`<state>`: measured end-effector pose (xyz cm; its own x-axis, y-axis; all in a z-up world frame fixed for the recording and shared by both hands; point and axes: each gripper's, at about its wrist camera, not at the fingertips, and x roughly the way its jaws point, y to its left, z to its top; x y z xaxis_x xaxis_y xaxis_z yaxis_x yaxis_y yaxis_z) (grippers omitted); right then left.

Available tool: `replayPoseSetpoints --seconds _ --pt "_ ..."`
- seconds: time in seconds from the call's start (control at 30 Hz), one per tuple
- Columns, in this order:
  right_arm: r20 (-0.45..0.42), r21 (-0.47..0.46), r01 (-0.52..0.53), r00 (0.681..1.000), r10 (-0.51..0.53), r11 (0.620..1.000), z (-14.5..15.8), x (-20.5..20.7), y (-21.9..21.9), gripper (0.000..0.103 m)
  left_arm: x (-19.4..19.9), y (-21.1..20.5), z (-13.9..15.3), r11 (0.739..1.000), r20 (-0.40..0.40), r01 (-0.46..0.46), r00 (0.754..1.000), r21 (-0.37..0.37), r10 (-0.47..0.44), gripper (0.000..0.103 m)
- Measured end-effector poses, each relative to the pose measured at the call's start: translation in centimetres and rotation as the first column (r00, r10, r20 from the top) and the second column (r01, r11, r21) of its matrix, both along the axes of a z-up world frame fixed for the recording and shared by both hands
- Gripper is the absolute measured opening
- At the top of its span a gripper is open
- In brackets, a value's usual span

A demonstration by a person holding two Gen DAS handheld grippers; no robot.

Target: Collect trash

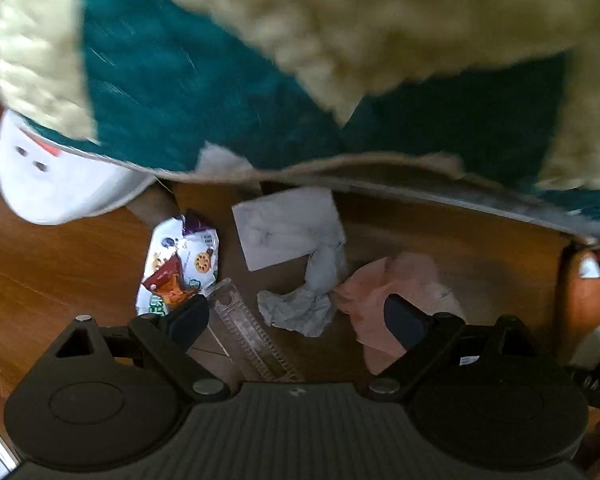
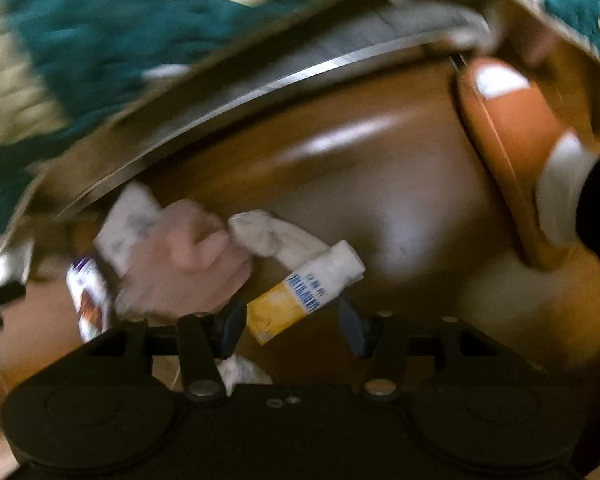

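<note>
Trash lies on the wooden floor (image 1: 60, 272). In the left wrist view I see a white cookie wrapper (image 1: 188, 256) with a small red packet (image 1: 168, 280) on it, a clear plastic tray (image 1: 244, 328), a crumpled grey tissue (image 1: 304, 304), a flat white paper (image 1: 284, 228) and a pink crumpled paper (image 1: 400, 280). My left gripper (image 1: 296, 320) points down, open, with its fingers either side of the grey tissue and apart from it. In the blurred right wrist view, my right gripper (image 2: 292, 328) is open over a yellow and white tube (image 2: 296, 296) lying between its fingers.
A teal and cream rug (image 1: 180, 80) covers the far side, edged by a metal floor strip (image 2: 300, 72). A white round container (image 1: 60, 184) stands at the left. A person's foot in an orange slipper (image 2: 512, 140) and white sock (image 2: 560, 184) is at the right.
</note>
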<state>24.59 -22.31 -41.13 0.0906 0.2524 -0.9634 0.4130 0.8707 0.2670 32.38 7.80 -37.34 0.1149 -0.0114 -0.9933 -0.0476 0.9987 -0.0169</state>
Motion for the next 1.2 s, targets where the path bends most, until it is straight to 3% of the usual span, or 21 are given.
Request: replayPoseSetpoints --seconds 0.13,0.4,0.63,0.77,0.9,1.03,1.1,1.2 --pt "-0.072 0.026 0.125 0.990 -0.123 0.992 -3.9 0.5 -0.3 0.051 0.7 0.5 -4.5 1.000 -0.066 -0.001 0.998 -0.006 0.001 0.095" --pt "-0.182 0.012 0.224 0.959 -0.218 0.975 -9.7 0.8 0.8 0.051 1.7 0.7 -10.7 1.000 -0.115 -0.005 0.993 -0.012 0.004 0.095" --pt "-0.217 0.004 0.276 0.938 -0.269 0.961 -11.9 0.6 0.2 0.054 3.2 -0.3 -14.2 1.000 -0.108 -0.009 0.994 0.008 0.010 0.094" --pt "-0.220 -0.006 0.252 0.944 -0.247 0.968 -12.6 1.1 0.8 0.055 4.3 0.1 -15.6 0.997 -0.104 -0.078 0.992 -0.007 0.077 0.093" --pt "-0.225 -0.012 0.207 0.953 -0.204 0.978 -13.2 1.3 1.4 0.055 4.9 0.6 -17.2 0.991 -0.136 -0.125 0.983 -0.035 0.120 0.076" --pt "-0.207 -0.019 0.160 0.965 -0.160 0.987 -13.4 1.4 2.1 0.054 4.7 0.5 -17.9 0.985 -0.135 -0.158 0.980 -0.072 0.147 0.072" --pt "-0.198 -0.023 0.142 0.970 -0.144 0.990 -13.4 1.3 2.3 0.052 4.7 0.4 -18.1 0.981 -0.131 -0.170 0.979 -0.097 0.157 0.064" --pt "-0.182 -0.034 0.092 0.979 -0.097 0.995 -13.3 1.3 2.9 0.051 4.8 0.3 -17.8 0.974 -0.115 -0.185 0.979 -0.129 0.170 0.041"
